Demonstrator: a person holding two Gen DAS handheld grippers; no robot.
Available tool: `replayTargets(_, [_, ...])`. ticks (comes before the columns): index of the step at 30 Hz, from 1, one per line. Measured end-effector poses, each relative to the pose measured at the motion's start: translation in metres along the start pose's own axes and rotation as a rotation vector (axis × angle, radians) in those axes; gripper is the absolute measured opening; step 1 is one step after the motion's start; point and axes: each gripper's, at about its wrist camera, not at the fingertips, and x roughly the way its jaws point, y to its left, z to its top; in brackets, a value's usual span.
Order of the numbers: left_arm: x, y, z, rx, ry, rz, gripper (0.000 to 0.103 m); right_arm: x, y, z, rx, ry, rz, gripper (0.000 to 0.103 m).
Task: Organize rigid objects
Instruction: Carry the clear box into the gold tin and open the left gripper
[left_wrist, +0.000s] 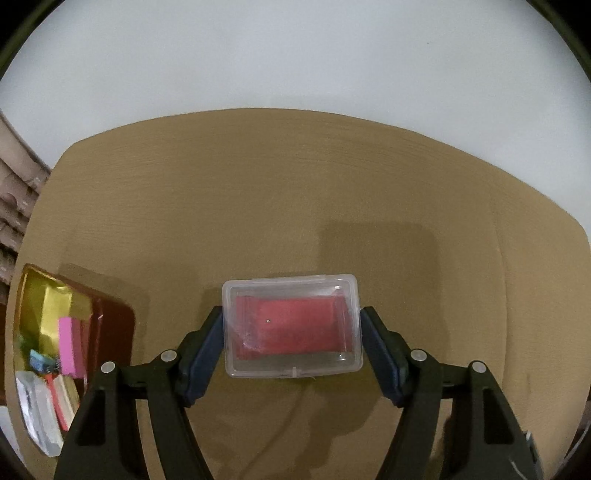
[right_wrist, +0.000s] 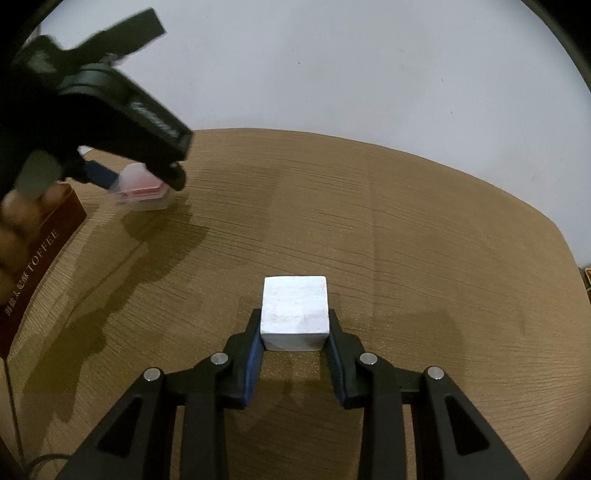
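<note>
My left gripper (left_wrist: 291, 325) is shut on a clear plastic box (left_wrist: 291, 326) with red contents, held just above the wooden table (left_wrist: 295, 177). The same box (right_wrist: 142, 190) shows at the far left of the right wrist view, under the left gripper (right_wrist: 138, 181). My right gripper (right_wrist: 294, 332) is shut on a white block (right_wrist: 294, 317), with its blue pads (right_wrist: 253, 363) against both sides, low over the table (right_wrist: 406, 240).
An open dark red tin (left_wrist: 110, 325) with a gold lining sits at the table's left edge and holds a pink block (left_wrist: 68, 347) and several small items. Its side reads TOFFEE (right_wrist: 40, 254). A white wall rises behind the table.
</note>
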Motion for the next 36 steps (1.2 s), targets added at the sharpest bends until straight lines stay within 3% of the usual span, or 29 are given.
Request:
replayTargets(17, [-0.075,0.022,-0.050,0.050,-0.065,-0.004,0.068,-0.001,0.001,0.000,-0.001,-0.001,0.001,0.032])
replayTargets(26, [-0.104,0.073,-0.063,0.039,-0.104,-0.003,0.068,-0.001,0.001,0.000,-0.002,-0.002,0.002,0.032])
replayTargets(36, [-0.128,0.128,-0.073,0.015,-0.133,0.084,0.068,-0.001,-0.001,0.001,-0.002,-0.001,0.002,0.032])
